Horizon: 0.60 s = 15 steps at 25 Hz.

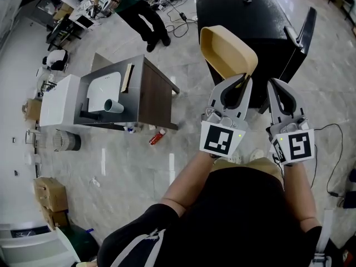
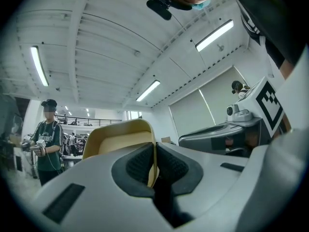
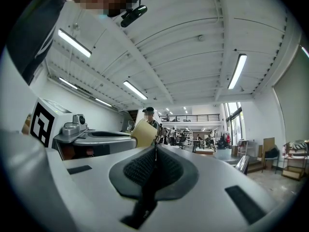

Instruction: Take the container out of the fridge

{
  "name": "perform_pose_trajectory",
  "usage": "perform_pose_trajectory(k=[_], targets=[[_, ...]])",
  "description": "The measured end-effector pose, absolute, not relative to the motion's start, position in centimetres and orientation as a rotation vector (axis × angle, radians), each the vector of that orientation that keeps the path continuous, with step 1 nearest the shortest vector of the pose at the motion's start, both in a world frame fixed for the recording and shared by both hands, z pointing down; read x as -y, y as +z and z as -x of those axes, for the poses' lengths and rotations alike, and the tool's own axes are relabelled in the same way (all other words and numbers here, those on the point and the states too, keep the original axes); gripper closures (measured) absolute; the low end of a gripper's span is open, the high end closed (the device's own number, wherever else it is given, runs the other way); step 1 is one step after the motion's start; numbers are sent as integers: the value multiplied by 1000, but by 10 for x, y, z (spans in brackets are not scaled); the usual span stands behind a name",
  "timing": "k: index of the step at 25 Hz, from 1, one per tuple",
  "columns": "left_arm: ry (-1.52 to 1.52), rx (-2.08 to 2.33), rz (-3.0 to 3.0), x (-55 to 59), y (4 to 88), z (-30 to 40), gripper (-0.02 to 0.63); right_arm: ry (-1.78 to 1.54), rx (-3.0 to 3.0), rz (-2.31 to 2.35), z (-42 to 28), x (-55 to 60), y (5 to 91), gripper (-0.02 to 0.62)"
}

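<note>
left tongs (image 2: 154, 158) closed on container (image 2: 116, 138) wall | container tan, rising ahead | person (image 2: 47, 139) stands far left

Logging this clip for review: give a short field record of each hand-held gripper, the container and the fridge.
left hand-held gripper: shut on the container's rim
right hand-held gripper: shut, nothing between its jaws
container: tan, looks empty, held in the air, outside the fridge
fridge: black, just beyond the container
bystander: standing farther back
</note>
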<state>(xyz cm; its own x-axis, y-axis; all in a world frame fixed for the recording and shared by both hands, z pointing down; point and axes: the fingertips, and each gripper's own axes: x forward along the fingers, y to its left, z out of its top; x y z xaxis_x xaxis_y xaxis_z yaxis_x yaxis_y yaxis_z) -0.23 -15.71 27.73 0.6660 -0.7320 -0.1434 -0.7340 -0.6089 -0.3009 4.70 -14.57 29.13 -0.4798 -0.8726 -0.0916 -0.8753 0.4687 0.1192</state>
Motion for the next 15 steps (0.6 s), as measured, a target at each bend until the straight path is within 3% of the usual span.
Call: perform_pose_trajectory(k=[15], targets=[[3, -1159, 2539, 152, 277, 11, 571, 244, -2693, 1577, -34, 141, 292, 560]])
